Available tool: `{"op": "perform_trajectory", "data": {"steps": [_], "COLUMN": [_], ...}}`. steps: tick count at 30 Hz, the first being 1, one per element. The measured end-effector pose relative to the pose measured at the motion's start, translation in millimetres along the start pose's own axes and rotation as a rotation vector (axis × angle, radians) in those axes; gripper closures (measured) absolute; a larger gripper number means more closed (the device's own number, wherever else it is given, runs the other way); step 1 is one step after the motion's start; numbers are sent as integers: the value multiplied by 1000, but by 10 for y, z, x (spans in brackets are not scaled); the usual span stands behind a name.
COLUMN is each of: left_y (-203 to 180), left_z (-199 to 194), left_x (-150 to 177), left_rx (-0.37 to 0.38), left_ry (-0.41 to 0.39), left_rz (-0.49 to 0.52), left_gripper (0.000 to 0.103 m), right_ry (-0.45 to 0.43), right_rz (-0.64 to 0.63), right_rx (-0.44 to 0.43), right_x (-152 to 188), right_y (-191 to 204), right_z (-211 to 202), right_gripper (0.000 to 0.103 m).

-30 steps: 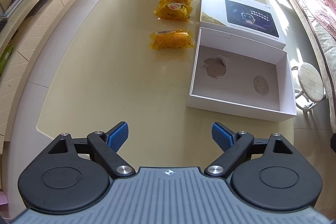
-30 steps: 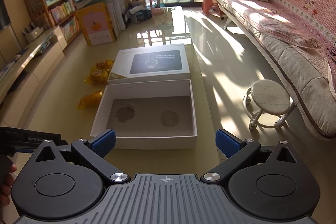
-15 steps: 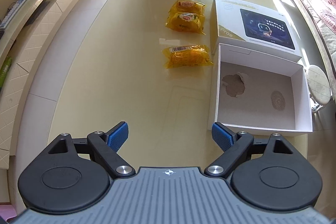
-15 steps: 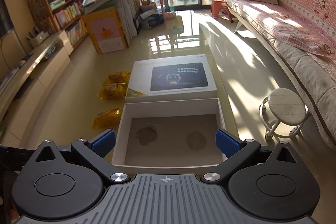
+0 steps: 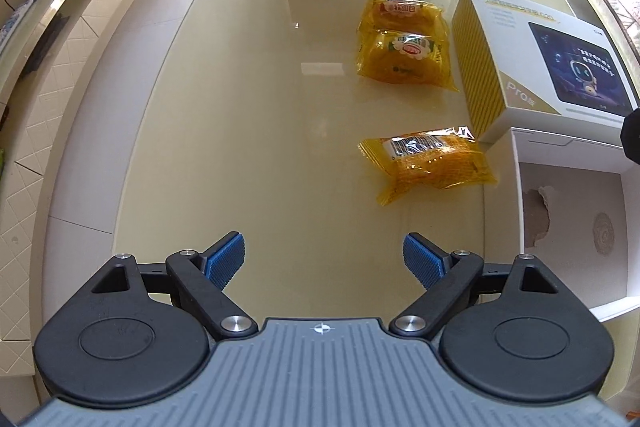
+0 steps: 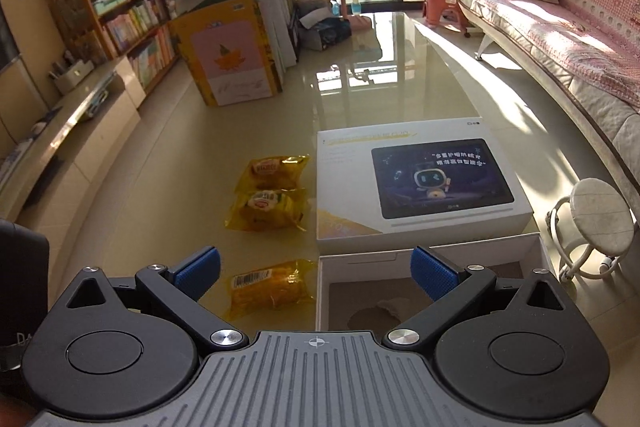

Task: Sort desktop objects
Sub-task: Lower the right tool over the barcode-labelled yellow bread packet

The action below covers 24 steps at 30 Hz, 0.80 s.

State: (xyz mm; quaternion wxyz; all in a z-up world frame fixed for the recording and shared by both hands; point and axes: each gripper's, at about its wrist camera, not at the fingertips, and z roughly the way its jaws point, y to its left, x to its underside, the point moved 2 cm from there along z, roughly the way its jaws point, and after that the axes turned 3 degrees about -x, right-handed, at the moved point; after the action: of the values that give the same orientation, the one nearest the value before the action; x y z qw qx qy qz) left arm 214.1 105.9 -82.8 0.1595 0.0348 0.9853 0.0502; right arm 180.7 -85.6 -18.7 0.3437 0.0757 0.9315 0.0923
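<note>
Both grippers have moved in closer to the snack packs over the last sec. The left gripper was back over the bare table w/ the open box off to the right; now it hangs above the table, pointing at the nearest snack pack. Its blue pads are spread wide, nothing btwn them. The right gripper has come fwd too, over the open box's left edge and that same pack. Its fingers are also wide apart and hold nothing.

Three yellow packs lie on the table. The near one is just beside the left wall of the open white box, touching or almost, can't tell. The other two packs lie farther off, one overlapping the other, next to the box lid w/ the robot pic on it. The open box has no packs in it.

My guess: the packs go in the box, and moving in like this means the near pack is the one in reach. Left gripper lines up best w/ it.
</note>
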Motion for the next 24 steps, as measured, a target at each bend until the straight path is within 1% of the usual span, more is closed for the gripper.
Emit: {"op": "perform_trajectory", "data": {"steps": [8,18,24], "left_y": [184,194,160], "left_z": [279,388,453], "left_x": [48,309,319], "left_rx": [2,-16,-25], "left_ry": [34,84,106], "left_rz": [-42,-31,-42], "left_gripper": [0,0,0], "right_ry": [62,163,223], "right_rz": [-34,-76,-106], "right_rx": [-32,-57,-66], "right_x": [0,37,63], "right_y": [246,367,425], "right_z": [296,647,858], "right_gripper": [0,0,0]}}
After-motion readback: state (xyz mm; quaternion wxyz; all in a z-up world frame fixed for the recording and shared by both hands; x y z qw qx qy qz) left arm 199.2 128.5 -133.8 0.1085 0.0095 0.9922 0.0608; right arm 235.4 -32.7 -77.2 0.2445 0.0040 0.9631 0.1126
